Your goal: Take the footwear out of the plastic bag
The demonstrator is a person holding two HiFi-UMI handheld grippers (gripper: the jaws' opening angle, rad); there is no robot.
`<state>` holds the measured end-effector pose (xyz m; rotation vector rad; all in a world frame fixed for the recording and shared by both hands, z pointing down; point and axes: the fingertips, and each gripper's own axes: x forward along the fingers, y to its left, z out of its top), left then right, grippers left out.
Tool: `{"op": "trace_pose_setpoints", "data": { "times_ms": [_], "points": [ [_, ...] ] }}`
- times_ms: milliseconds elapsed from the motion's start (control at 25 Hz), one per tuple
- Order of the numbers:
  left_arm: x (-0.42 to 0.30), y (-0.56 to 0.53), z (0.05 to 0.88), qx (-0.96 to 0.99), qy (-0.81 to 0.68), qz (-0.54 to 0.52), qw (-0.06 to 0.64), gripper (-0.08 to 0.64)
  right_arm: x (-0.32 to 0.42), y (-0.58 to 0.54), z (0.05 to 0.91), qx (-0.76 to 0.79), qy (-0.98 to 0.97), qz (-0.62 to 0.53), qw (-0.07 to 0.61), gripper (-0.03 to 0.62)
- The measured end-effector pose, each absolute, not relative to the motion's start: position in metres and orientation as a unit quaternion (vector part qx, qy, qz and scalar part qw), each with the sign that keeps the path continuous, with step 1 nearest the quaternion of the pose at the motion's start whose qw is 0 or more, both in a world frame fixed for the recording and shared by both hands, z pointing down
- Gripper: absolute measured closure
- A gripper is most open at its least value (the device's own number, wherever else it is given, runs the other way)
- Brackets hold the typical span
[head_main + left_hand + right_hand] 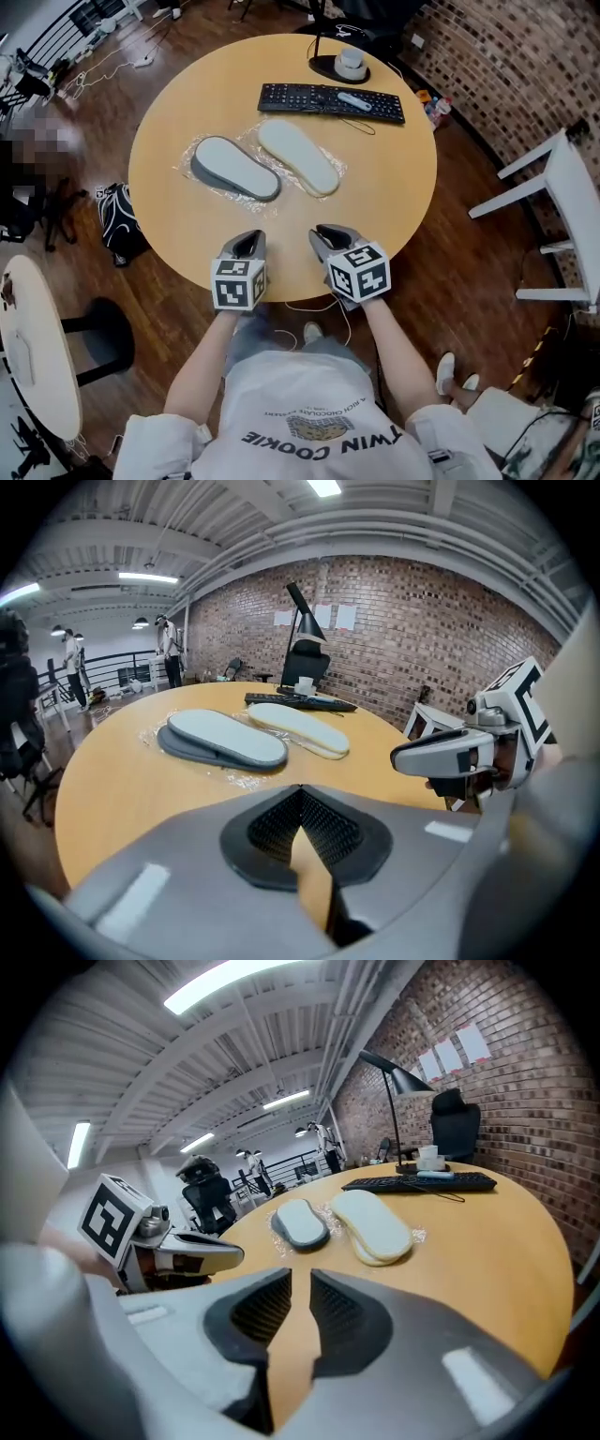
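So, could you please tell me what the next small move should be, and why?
Probably reach the left gripper forward, opening it, toward the clear plastic beside the grey slipper. Its jaws meet at the tips, and both it and the right gripper hang empty at the near rim of the table, short of the grey slipper and cream slipper, which seem wrapped in that plastic.

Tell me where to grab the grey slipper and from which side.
Probably its near end, approached low from your side with the left gripper. The grey slipper lies flat, sole up, so only its thin rim fits between jaws. Crinkled clear plastic surrounds it; its opening isn't visible.
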<state>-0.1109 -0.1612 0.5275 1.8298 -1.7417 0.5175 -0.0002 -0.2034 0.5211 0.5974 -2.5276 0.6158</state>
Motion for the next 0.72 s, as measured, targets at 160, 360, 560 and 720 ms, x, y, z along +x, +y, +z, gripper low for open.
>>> {"op": "trace_pose_setpoints", "data": {
  "times_ms": [160,360,560,720],
  "points": [
    [-0.079,-0.144,0.526,0.678,-0.649,0.198,0.282,0.557,0.015,-0.19,0.52,0.205,-0.925,0.215,0.235,0.543],
    [-0.061,-0.116,0.514,0.67,-0.66,0.182,0.287,0.557,0.013,-0.161,0.512,0.184,-0.935,0.188,0.239,0.546],
    [-0.056,-0.081,0.507,0.661,-0.674,0.159,0.287,0.557,0.002,-0.121,0.506,0.154,-0.942,0.188,0.232,0.551],
    [-0.051,-0.046,0.501,0.658,-0.683,0.146,0.28,0.557,-0.001,-0.084,0.496,0.141,-0.947,0.178,0.228,0.554]
  ]
}}
